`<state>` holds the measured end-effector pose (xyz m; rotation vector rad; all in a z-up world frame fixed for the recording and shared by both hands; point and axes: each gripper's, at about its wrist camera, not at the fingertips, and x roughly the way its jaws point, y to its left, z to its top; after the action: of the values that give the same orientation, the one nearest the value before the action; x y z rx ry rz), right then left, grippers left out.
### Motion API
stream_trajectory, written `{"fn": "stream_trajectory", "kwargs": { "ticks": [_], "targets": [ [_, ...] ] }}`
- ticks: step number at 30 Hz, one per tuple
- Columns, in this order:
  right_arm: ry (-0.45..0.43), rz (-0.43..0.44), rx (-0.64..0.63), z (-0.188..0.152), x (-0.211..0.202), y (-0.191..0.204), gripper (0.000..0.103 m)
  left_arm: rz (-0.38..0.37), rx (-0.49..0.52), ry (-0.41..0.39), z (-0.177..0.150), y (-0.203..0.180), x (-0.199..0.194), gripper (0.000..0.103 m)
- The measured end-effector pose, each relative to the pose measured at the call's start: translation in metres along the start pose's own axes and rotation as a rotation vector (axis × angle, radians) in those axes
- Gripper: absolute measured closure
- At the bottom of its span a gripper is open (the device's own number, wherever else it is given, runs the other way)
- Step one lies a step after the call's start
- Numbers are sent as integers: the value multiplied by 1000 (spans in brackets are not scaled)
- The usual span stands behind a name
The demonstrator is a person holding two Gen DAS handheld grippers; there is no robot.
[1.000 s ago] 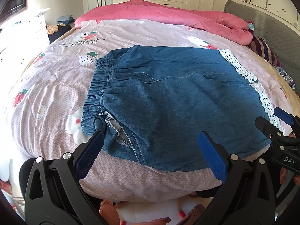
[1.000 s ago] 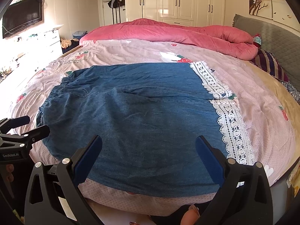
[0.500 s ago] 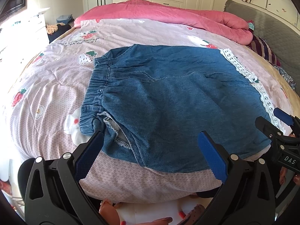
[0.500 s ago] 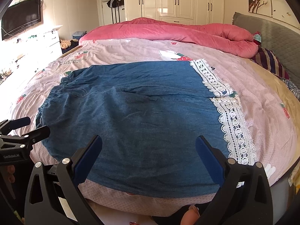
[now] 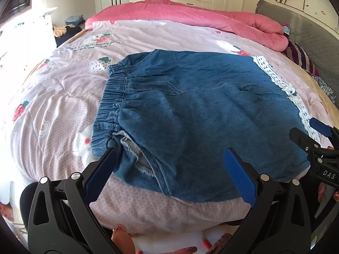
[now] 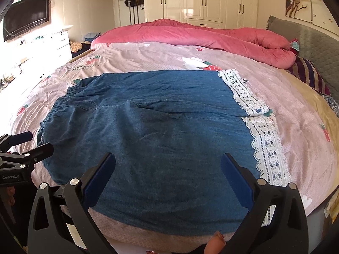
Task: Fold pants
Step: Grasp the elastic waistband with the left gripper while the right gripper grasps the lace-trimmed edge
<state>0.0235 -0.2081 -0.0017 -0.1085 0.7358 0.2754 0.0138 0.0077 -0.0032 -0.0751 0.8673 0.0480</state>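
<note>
Right now the pants [image 5: 201, 116] lie flat on the bed [image 5: 63, 89], waistband to the left, lace hem [image 6: 262, 144] to the right. Both claws, left [image 5: 169, 169] and right [image 6: 168, 175], gape wide over the near edge, gripping nothing. Their fingers hide part of that edge.

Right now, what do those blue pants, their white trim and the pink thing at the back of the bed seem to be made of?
Blue pants: look like soft, matte denim, judging by the faded weave and stitched seams. White trim: openwork lace, probably cotton, since holes form a pattern. Pink blanket: seems plush fleece or velvet, thick with a soft sheen; I can't tell which.
</note>
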Motion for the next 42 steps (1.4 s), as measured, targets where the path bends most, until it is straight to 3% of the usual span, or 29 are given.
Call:
{"fn": "stream_trajectory", "kwargs": {
  "ticks": [7, 12, 16, 19, 22, 26, 29, 32, 36, 42],
  "targets": [
    [-13, 44, -31, 35, 23, 6, 4, 14, -28, -23, 39, 25, 14, 8],
    [39, 126, -10, 68, 56, 8, 4, 37, -79, -31, 86, 62, 39, 8],
    [47, 84, -63, 87, 79, 13, 4, 65, -66, 12, 120, 88, 79, 8],
    [64, 96, -88, 101, 97, 16, 4, -9, -108, 44, 134, 106, 103, 8],
    [70, 94, -118, 114, 112, 18, 4, -20, -88, 51, 146, 111, 123, 9],
    [80, 99, -175, 135, 137, 26, 4, -46, -56, 65, 155, 111, 140, 42],
    [79, 128, -221, 150, 157, 35, 4, -42, -16, 83, 153, 107, 149, 55],
    [81, 130, -276, 161, 178, 48, 4, -33, -6, 77, 151, 111, 150, 86],
    [98, 201, -371, 175, 203, 71, 4, -83, 1, 37, 153, 115, 142, 97],
    [143, 226, -438, 192, 231, 90, 4, -126, 26, -25, 160, 111, 118, 98]
  ]
}}
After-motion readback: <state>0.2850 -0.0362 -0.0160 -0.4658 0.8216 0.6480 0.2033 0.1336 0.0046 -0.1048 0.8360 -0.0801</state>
